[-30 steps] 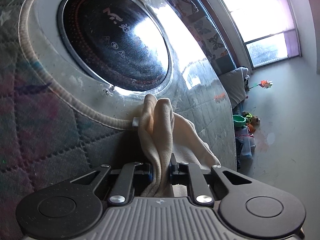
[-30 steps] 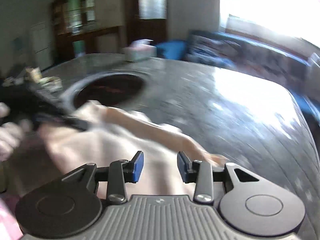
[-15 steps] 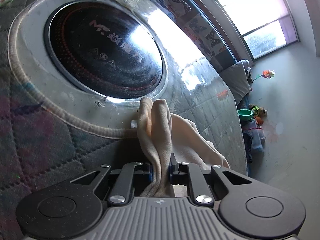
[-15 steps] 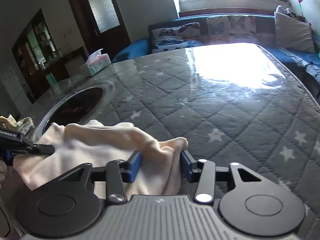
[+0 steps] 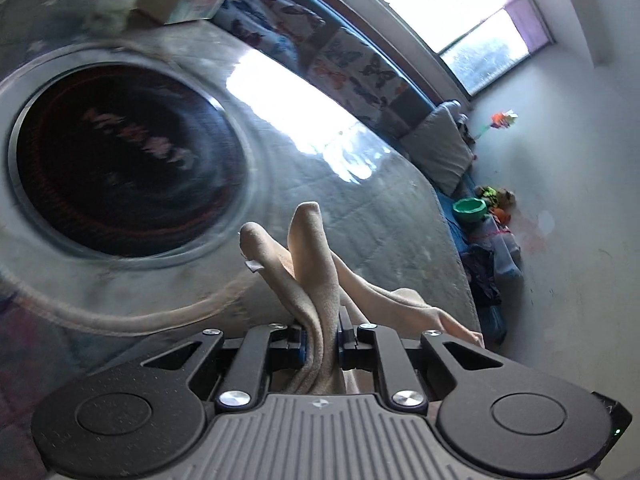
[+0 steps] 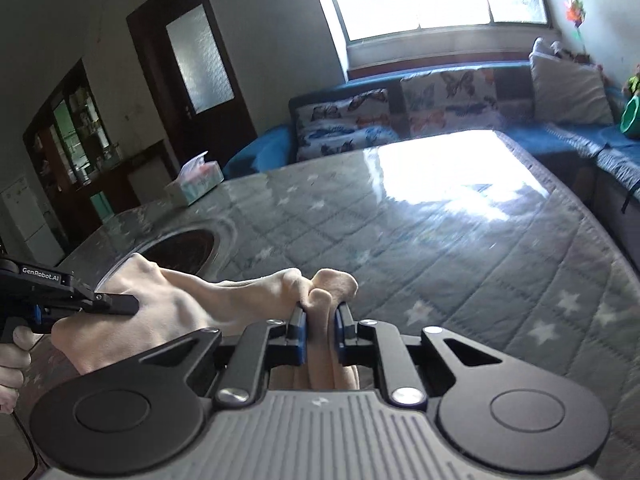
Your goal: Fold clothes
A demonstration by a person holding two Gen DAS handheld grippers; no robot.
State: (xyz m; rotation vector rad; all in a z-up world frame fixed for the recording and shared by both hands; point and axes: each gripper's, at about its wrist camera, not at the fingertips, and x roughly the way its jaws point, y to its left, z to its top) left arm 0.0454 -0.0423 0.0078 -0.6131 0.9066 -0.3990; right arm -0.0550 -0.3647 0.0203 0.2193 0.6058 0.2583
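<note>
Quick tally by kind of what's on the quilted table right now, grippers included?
Cream garment: 1, held at two ends
Grippers: 2, left gripper and right gripper, jaws of both shut on the garment
Tissue box: 1
Round black cooktop: 1
Total: 5

Right gripper [image 6: 319, 334] clamped on a bunched fold of cream cloth [image 6: 200, 304]; blue pads pressing the fabric from both sides, knobs of cloth poking up just past the fingertips. Cloth stretches left from the fingers to the left gripper [image 6: 120, 303], black, lettered, pinching the far edge. Hand [image 6: 14, 354] partly visible behind that gripper. Beyond the fingers: quilted grey star-print table cover [image 6: 460, 248] with window glare. Ahead-left of the fingers: dark round inset [image 6: 180, 248], further off a tissue box [image 6: 196, 184]. Sofa [image 6: 440, 100] beyond the table.
</note>
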